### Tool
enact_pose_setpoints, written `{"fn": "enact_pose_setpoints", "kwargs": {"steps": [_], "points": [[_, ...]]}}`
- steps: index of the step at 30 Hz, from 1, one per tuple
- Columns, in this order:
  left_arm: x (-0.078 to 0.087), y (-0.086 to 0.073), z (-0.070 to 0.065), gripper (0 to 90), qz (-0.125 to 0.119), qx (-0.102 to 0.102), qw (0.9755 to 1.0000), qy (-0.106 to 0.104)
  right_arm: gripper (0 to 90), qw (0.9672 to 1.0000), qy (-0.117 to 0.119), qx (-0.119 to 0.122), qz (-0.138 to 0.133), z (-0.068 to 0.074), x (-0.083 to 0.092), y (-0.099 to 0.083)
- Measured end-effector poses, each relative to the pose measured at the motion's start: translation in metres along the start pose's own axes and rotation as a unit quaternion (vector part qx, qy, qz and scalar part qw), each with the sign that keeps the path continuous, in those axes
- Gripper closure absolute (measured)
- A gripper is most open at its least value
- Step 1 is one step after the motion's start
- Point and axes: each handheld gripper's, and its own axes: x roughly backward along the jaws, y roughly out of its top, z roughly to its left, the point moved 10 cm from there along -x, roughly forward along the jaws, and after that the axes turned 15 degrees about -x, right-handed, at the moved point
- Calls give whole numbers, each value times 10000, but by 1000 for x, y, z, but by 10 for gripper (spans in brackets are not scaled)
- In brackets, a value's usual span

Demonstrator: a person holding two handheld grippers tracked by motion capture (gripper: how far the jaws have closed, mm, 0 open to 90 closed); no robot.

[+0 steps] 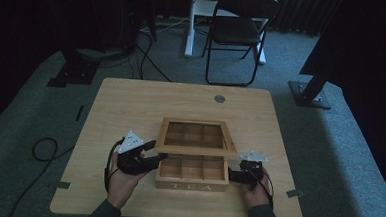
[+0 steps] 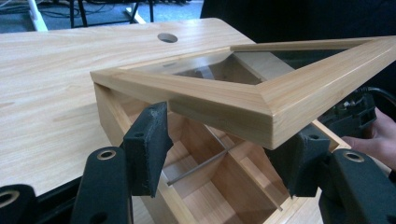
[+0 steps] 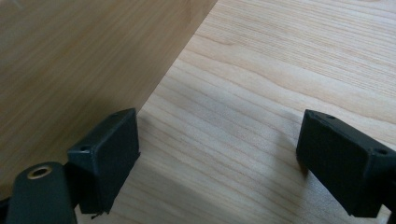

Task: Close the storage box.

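My left fingers stand spread around the lifted lid of the wooden box marked "TEA"; my right fingers are spread too.

The tea box is blurred and cut off at the frame's edge.
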Motion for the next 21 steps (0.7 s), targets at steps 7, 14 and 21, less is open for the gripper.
{"fn": "enact_pose_setpoints", "kwargs": {"steps": [7, 14, 21], "points": [[0, -6, -3, 414, 56, -19, 10000, -4, 127, 10000, -1, -1, -2, 0, 0, 0], [-1, -16, -8, 405, 117, -140, 9998, 7, 127, 10000, -1, -3, -3, 0, 0, 0], [-3, -25, -12, 399, 170, -206, 9996, -51, 127, 10000, 0, 3, 8, 0, 0, 0]]}}
